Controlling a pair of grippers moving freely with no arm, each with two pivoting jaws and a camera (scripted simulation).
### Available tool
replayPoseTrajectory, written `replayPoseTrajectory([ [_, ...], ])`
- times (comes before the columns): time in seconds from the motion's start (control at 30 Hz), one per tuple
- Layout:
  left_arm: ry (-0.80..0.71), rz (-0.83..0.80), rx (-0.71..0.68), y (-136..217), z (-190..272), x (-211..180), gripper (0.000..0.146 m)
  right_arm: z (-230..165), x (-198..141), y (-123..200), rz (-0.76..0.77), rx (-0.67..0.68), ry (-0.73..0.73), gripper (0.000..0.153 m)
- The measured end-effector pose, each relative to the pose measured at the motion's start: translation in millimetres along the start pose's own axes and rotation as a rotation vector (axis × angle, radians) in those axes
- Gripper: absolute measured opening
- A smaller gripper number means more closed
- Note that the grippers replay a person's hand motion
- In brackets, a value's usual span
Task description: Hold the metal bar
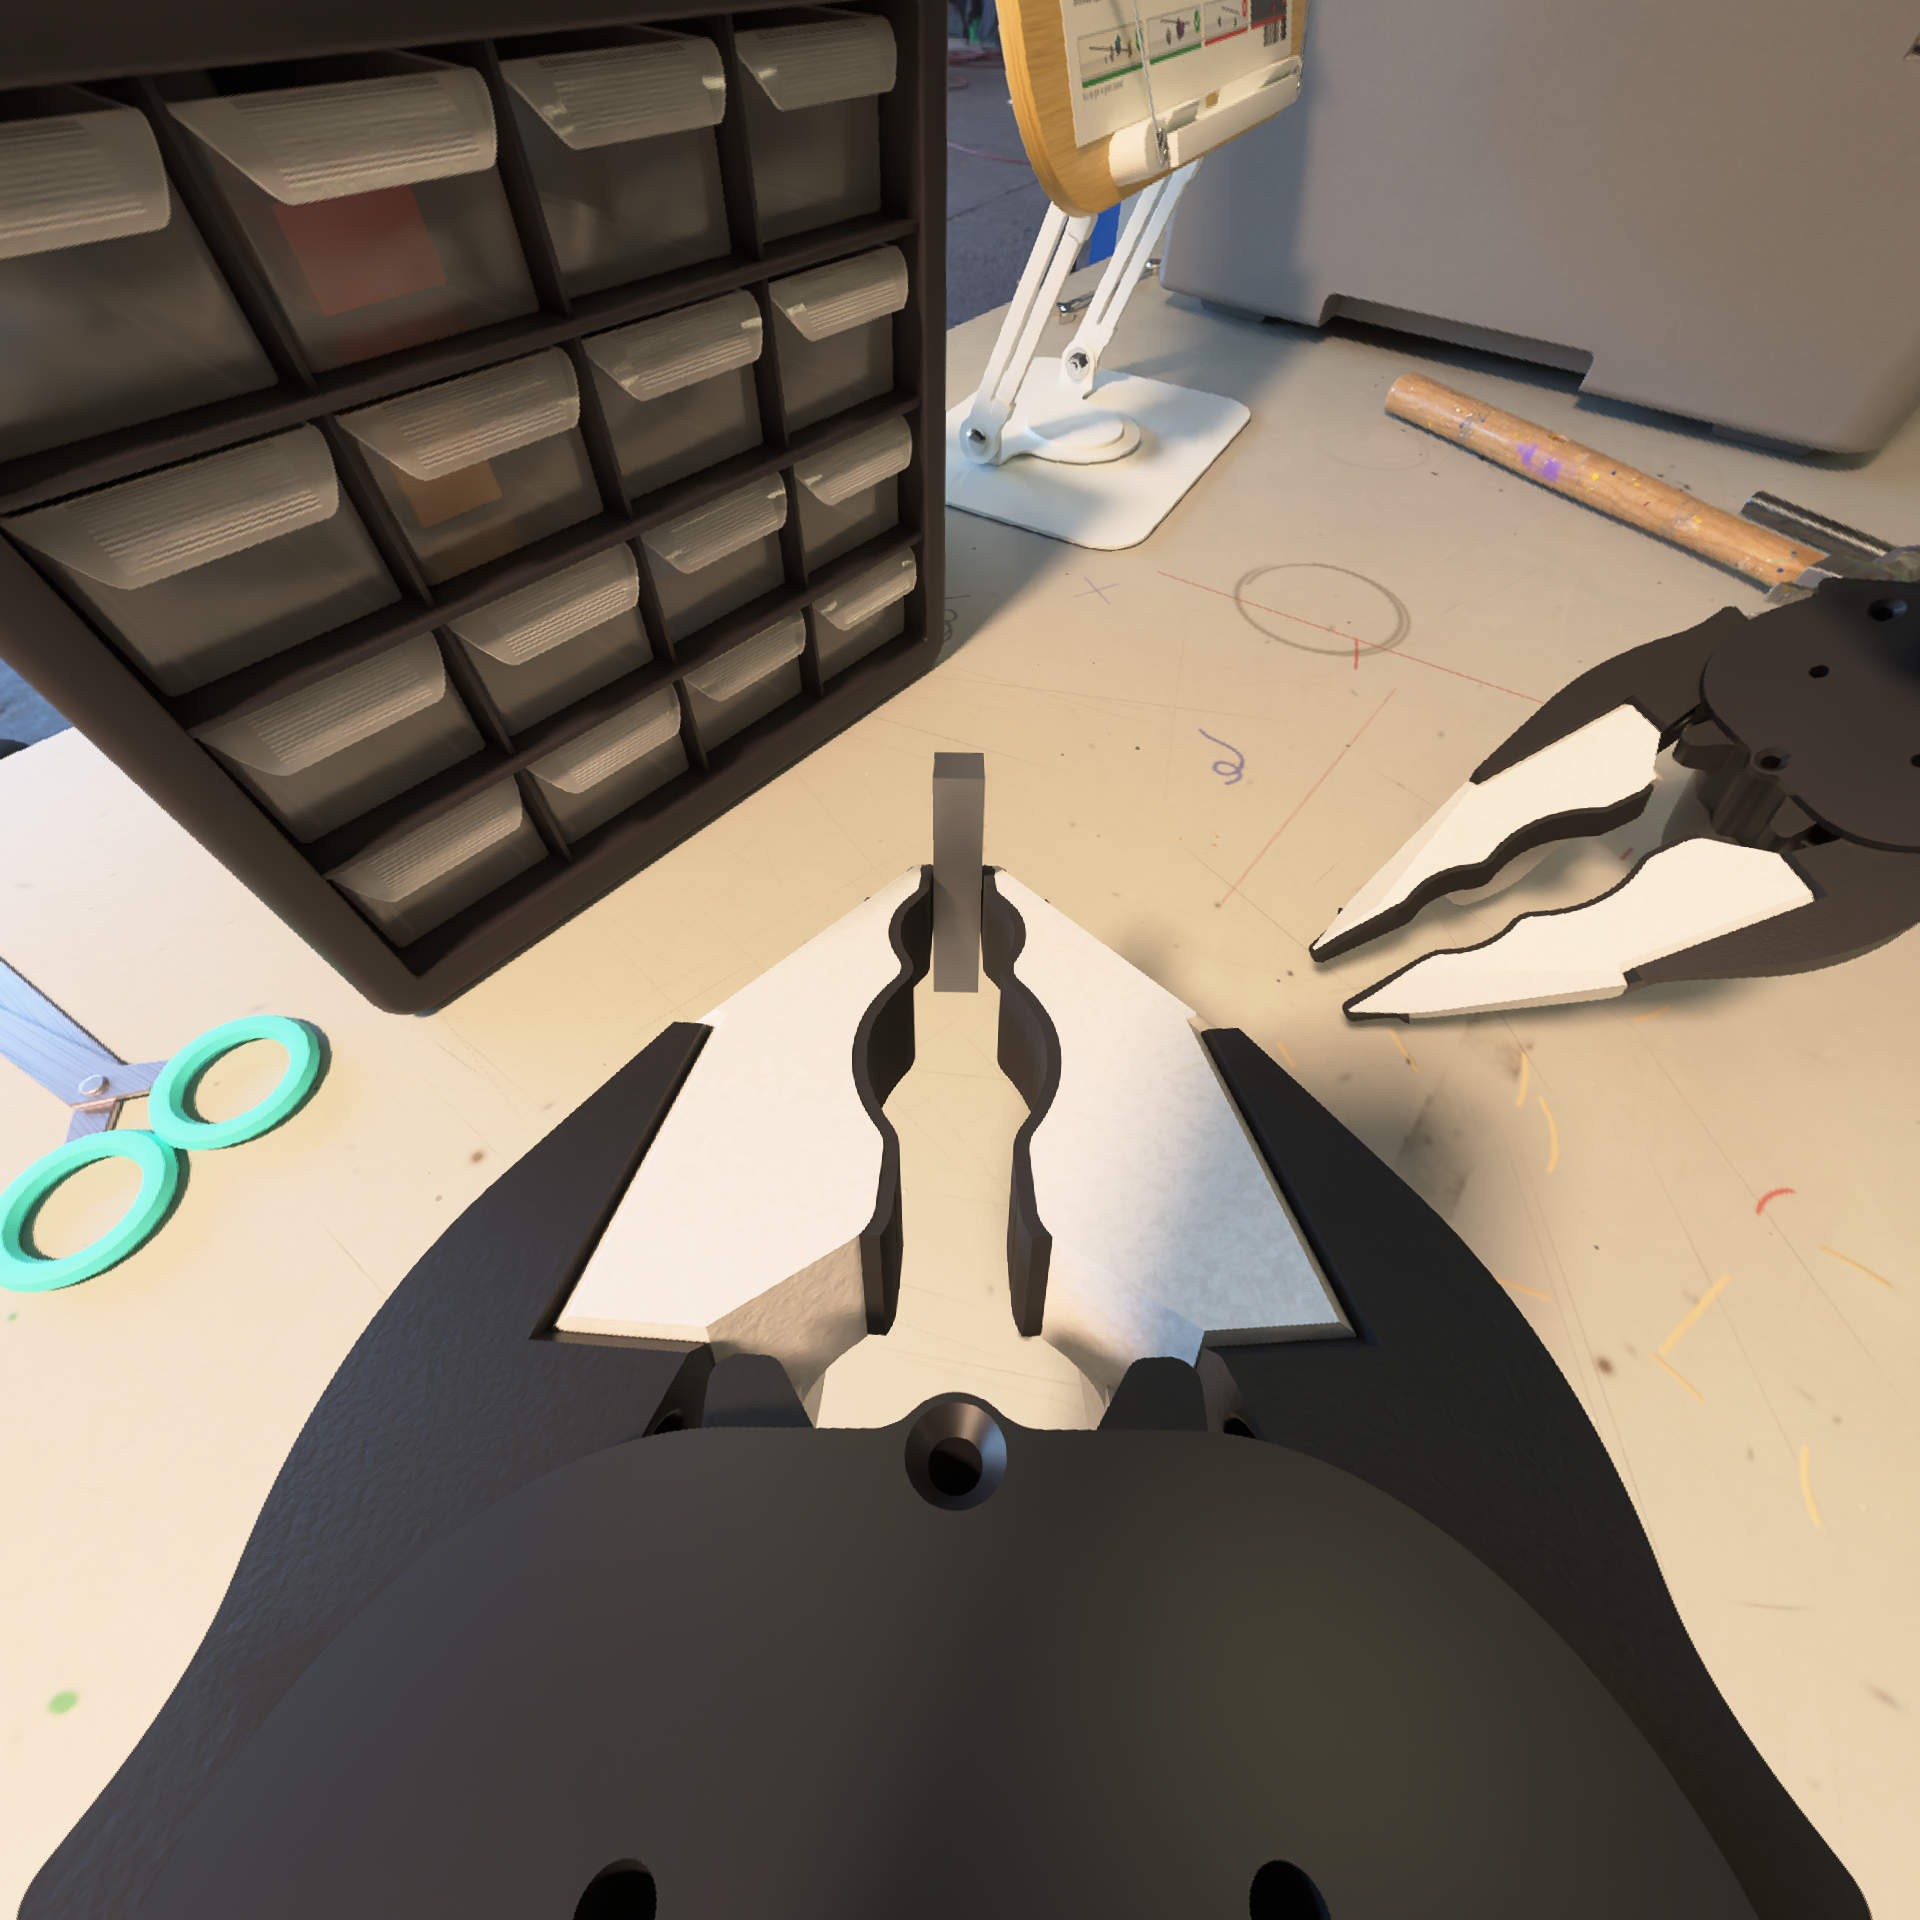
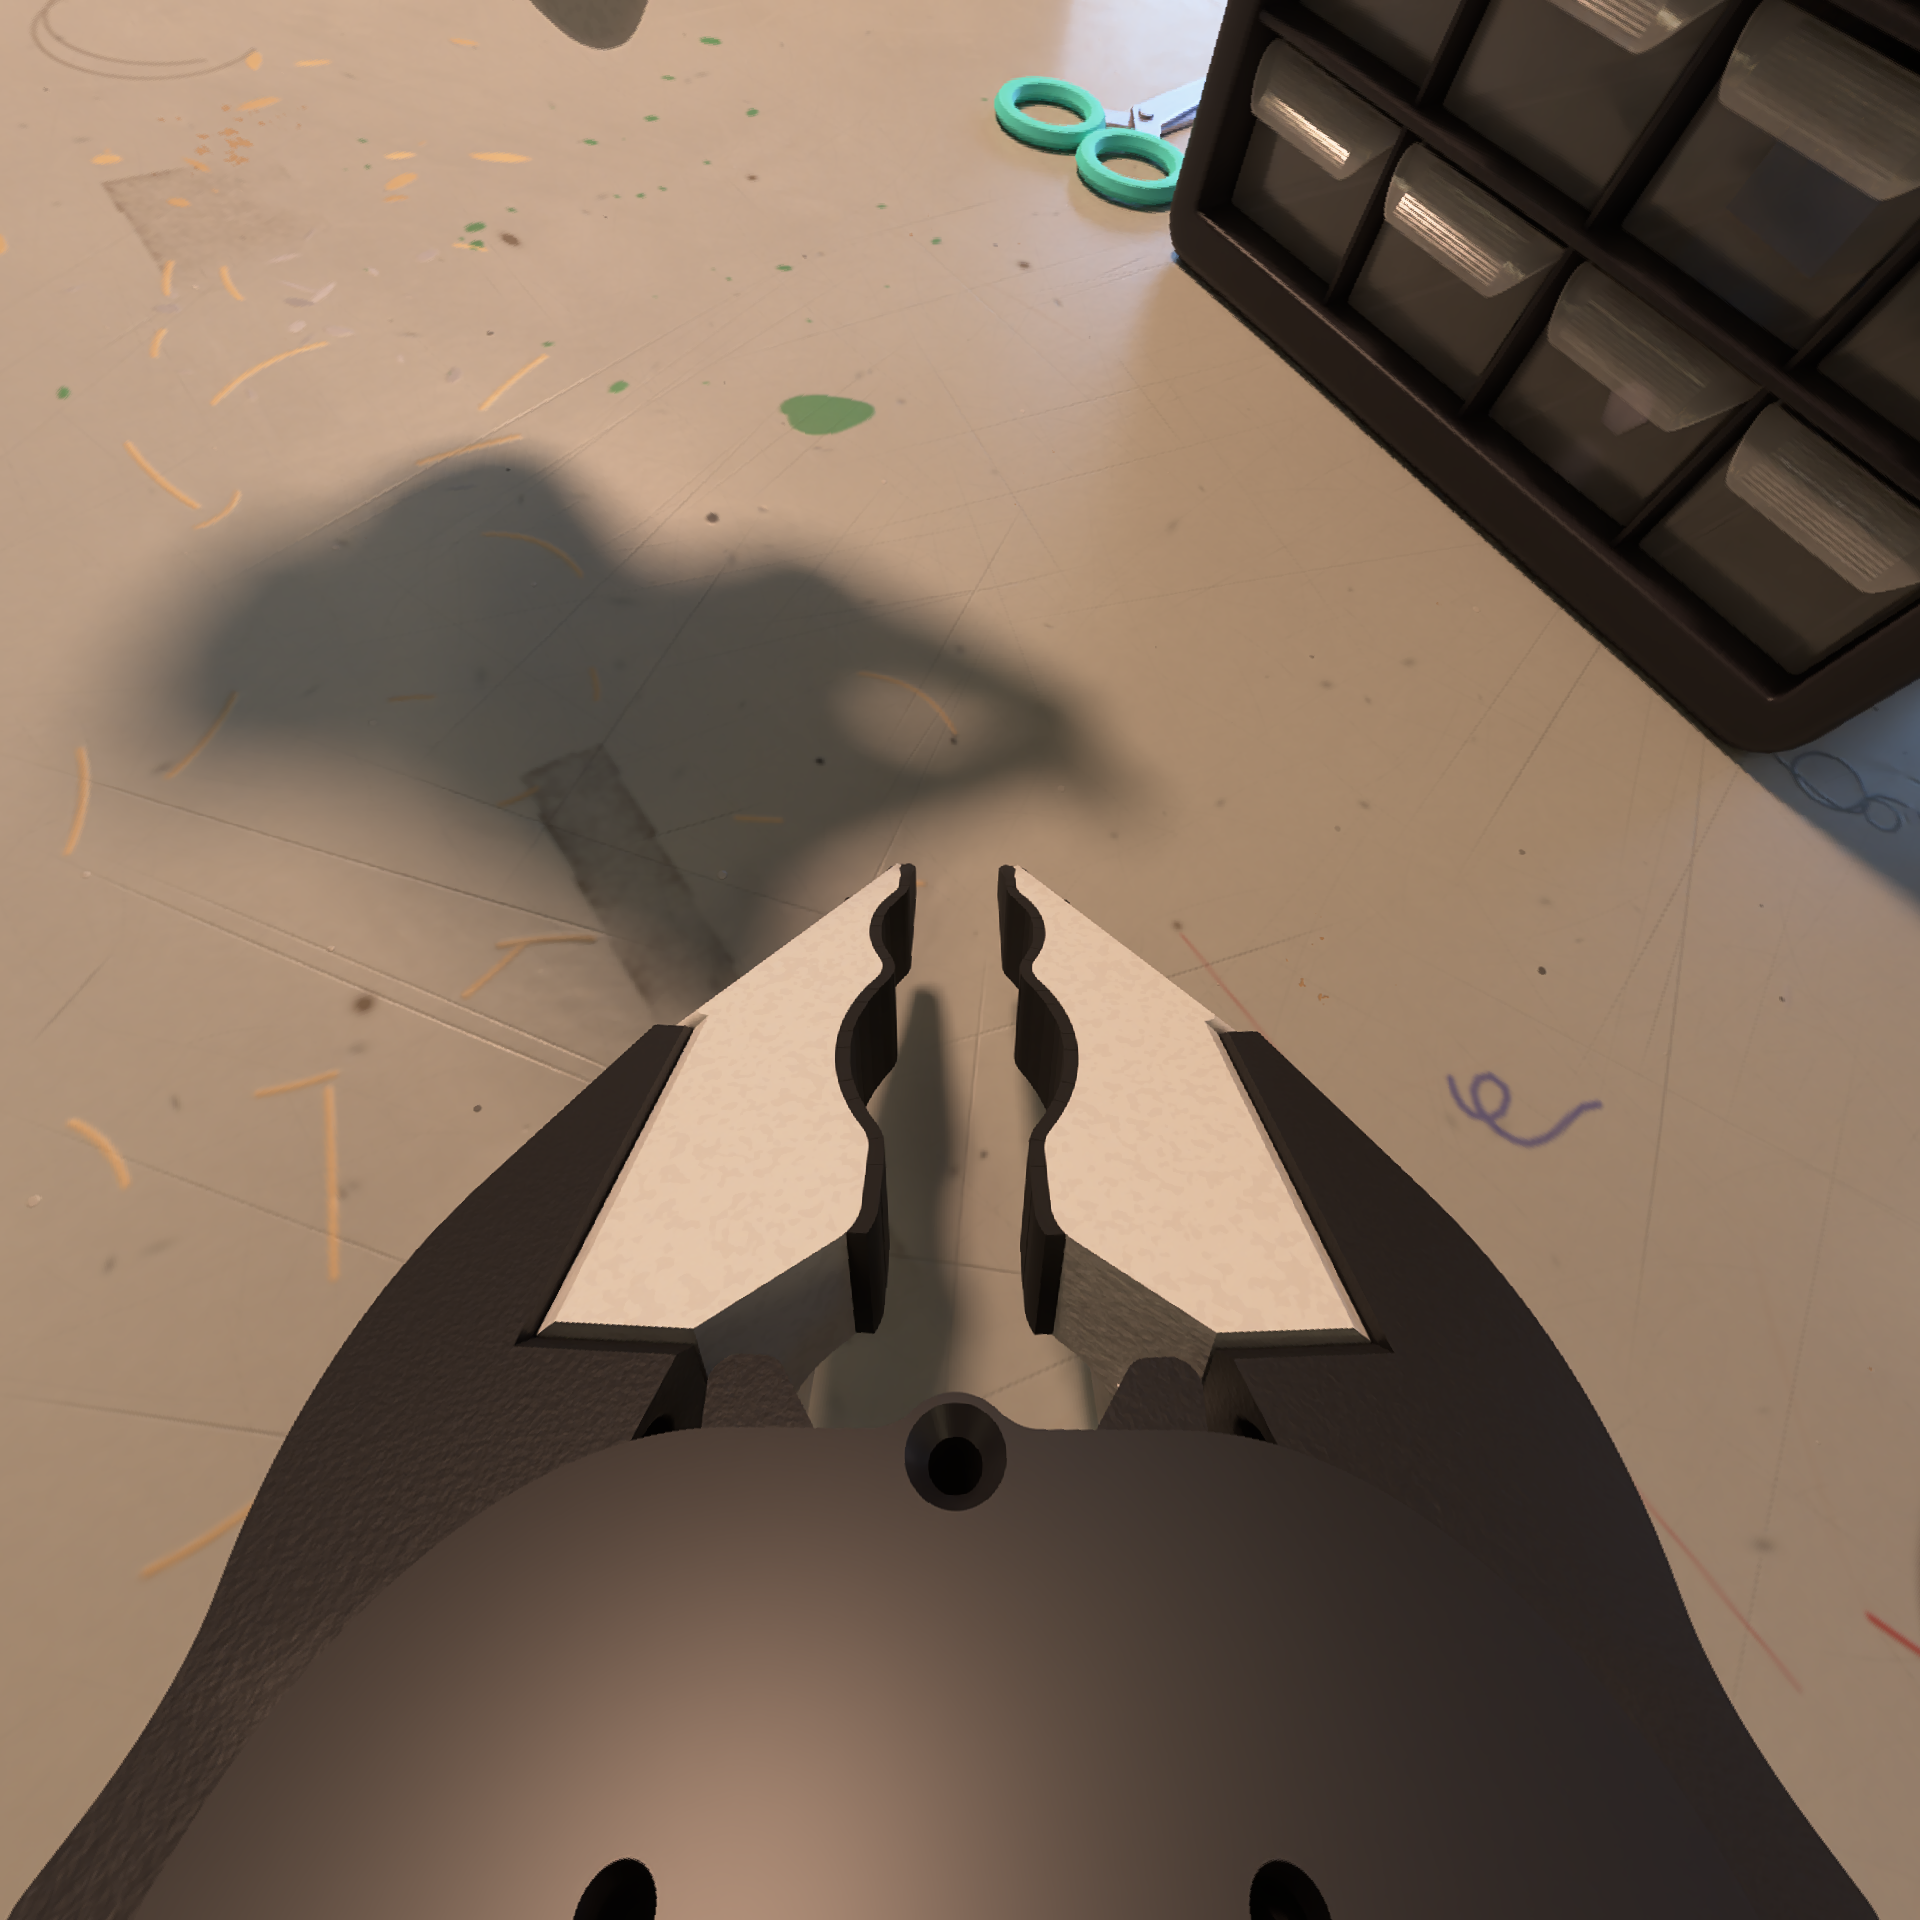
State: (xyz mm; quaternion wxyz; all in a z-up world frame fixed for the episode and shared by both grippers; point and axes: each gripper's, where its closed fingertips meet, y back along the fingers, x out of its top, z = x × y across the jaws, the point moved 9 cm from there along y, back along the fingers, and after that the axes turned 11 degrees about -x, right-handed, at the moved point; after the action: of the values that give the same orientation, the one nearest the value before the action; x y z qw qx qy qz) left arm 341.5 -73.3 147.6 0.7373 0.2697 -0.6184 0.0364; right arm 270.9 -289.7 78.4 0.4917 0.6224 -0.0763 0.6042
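The left gripper (image 1: 956, 883), black-bodied with white wavy-edged finger plates, is clamped on the short grey rectangular metal bar (image 1: 957, 873), which stands upright between its fingertips at 12 o'clock from the gripper body, its top end rising above the tips and its lower end hanging down between the fingers, above the beige, scuffed and paint-flecked worktable (image 1: 1455, 1195). At 10 to 11 o'clock of the left wrist view stands a black plastic small-parts cabinet with rows of clear drawers (image 1: 468, 416), tilted in the frame by the wide lens. At 9 o'clock lie steel scissors with mint-green ring handles (image 1: 156, 1143). At 1 o'clock stands a white folding stand (image 1: 1070, 416) bearing a wood-rimmed board, with a pale grey boxy housing (image 1: 1610, 208) behind it, and at 2 o'clock lies a hammer with a paint-spattered wooden handle (image 1: 1590, 478). At 3 o'clock the right gripper (image 1: 1340, 977) shows, its tips pointing toward 9 o'clock, well apart from the bar. In the right wrist view the right gripper (image 2: 956, 883) has its fingers slightly apart with nothing between them, hovering over the worktable (image 2: 1299, 675); a dark shadow lies at 10 o'clock, the scissors (image 2: 1091, 130) at 12 to 1 o'clock, and the cabinet (image 2: 1610, 343) at 1 to 2 o'clock.
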Motion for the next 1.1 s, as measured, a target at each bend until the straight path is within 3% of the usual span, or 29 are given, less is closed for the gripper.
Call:
replayPoseTrajectory([
  [0.9, 0.004, 0.01, 0.008, 3.0, -1.2, 0.0, 0.008, -0.6, -0.4, -1.0, -0.006, 0.003, 0.004, 0.016],
  [1.1, 0.091, 0.042, -0.115, 2.5, 0.9, 0.1, 0.008, -0.6, -0.4, -1.2, -0.007, 0.005, 0.003, 0.016],
])
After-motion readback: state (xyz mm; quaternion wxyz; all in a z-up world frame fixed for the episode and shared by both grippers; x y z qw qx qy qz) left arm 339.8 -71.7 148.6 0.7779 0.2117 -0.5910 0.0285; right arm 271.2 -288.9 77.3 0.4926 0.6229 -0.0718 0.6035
